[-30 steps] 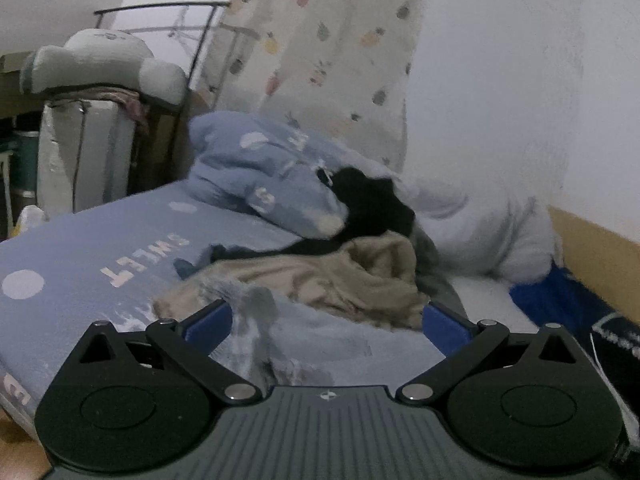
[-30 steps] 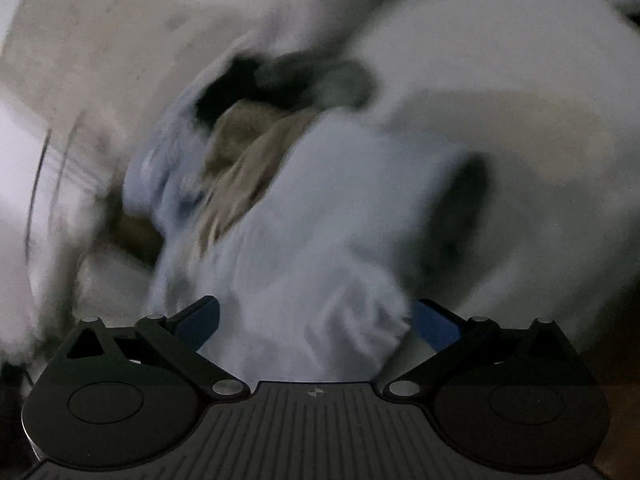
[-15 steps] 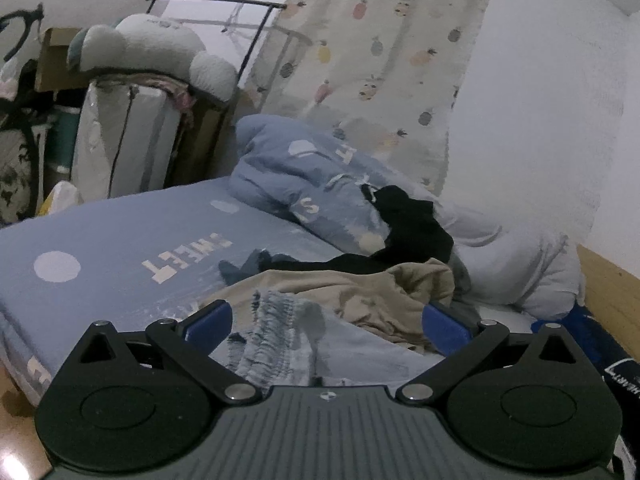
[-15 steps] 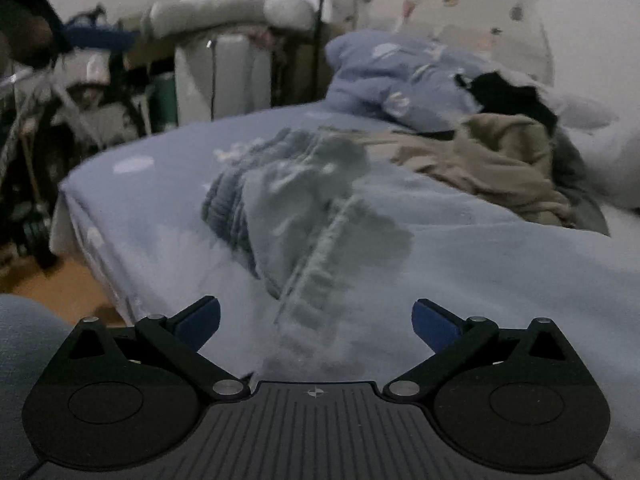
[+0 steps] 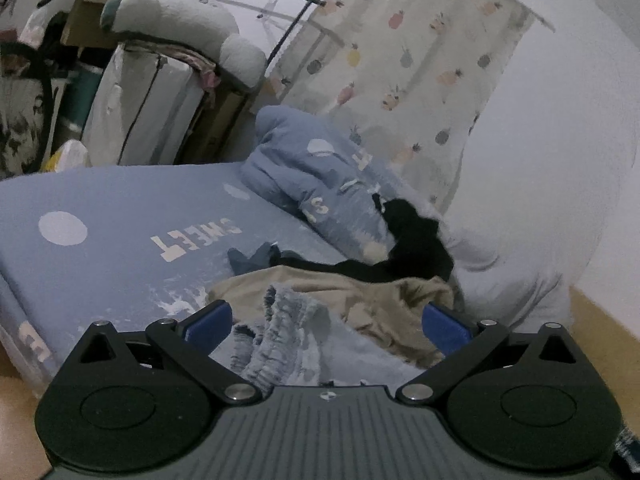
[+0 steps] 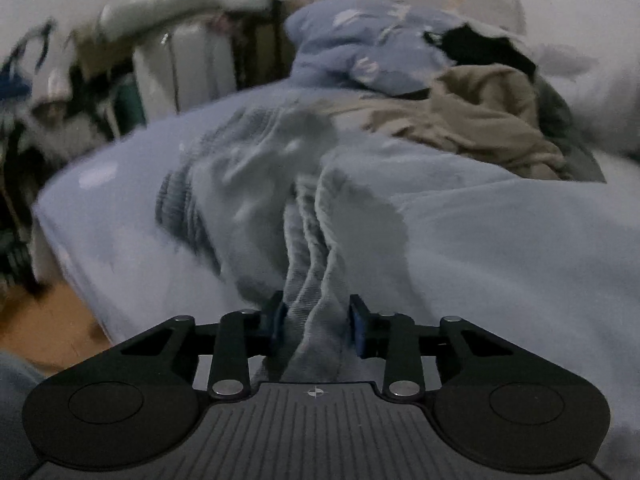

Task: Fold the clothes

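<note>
A light blue fleece garment [image 6: 440, 240] with a ribbed hem lies spread over the near part of the bed. My right gripper [image 6: 316, 320] has its jaws closing, and a bunched fold of that hem fills the gap between the blue pads [image 6: 278, 320]. In the left wrist view the same garment's ribbed edge [image 5: 280, 332] rises between the spread fingers of my left gripper [image 5: 326, 318], which is open and not touching it. Behind lie a tan garment [image 5: 360, 292] and a black garment [image 5: 412, 240].
The blue bed sheet [image 5: 120, 216] reads "SWEET". A rolled blue duvet [image 5: 320, 176] and a white pillow [image 5: 520, 272] sit at the head, against a fruit-print curtain [image 5: 400, 60]. A plush toy [image 5: 180, 20] tops stacked storage at left. The wooden floor [image 6: 40, 328] shows at the bed's edge.
The right gripper swung round to face the bed, came up to the ribbed hem and drew its jaws in on it. The left gripper slid sideways and rolled, still open.
</note>
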A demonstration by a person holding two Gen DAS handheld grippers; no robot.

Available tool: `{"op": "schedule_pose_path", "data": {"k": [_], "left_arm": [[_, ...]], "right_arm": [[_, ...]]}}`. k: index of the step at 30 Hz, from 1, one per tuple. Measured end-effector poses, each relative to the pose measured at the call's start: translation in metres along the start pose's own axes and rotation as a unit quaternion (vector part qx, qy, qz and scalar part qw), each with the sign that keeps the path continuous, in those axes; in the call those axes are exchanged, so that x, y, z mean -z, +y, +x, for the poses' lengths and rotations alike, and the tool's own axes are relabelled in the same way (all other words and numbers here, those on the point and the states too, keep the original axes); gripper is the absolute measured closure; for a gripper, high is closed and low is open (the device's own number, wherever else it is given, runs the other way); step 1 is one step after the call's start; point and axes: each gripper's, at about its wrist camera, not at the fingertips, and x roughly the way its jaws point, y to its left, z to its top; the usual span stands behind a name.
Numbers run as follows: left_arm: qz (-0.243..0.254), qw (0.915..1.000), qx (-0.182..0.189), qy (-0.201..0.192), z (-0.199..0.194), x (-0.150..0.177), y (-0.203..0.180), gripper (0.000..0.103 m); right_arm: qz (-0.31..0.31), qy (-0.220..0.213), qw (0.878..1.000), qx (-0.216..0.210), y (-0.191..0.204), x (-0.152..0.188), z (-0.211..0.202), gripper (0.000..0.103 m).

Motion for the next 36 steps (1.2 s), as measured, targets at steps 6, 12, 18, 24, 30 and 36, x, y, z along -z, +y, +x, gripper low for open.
{"op": "schedule_pose_path", "data": {"k": [6,12,18,24,30,36], "left_arm": [[-0.008,0.9996,0.024,-0.012,-0.003,-0.008,-0.006,0.0],[0.022,0.999,0.037,-0.013,-0.003,-0.003,-0.025,0.0],[0.05,0.9982,0.033,-0.012,-0.003,0.008,-0.044,0.0],[0.055,0.9972,0.051,-0.01,-0.007,0.009,-0.068,0.0],[0.071,0.9959,0.054,-0.013,-0.01,0.011,-0.09,0.0],[0.084,0.9954,0.035,-0.028,-0.004,0.004,-0.101,0.0]], "right_arm": [[0.076,-0.06,0.995,0.009,-0.061,-0.032,-0.048,0.085],[0.156,-0.144,0.976,0.045,-0.149,-0.057,-0.118,0.088],[0.212,-0.199,0.948,0.132,-0.25,-0.05,-0.182,0.089],[0.289,-0.191,0.904,0.252,-0.354,-0.002,-0.219,0.102],[0.351,-0.146,0.864,0.33,-0.403,0.055,-0.223,0.097],[0.328,-0.12,0.886,0.305,-0.399,0.063,-0.197,0.091]]}}
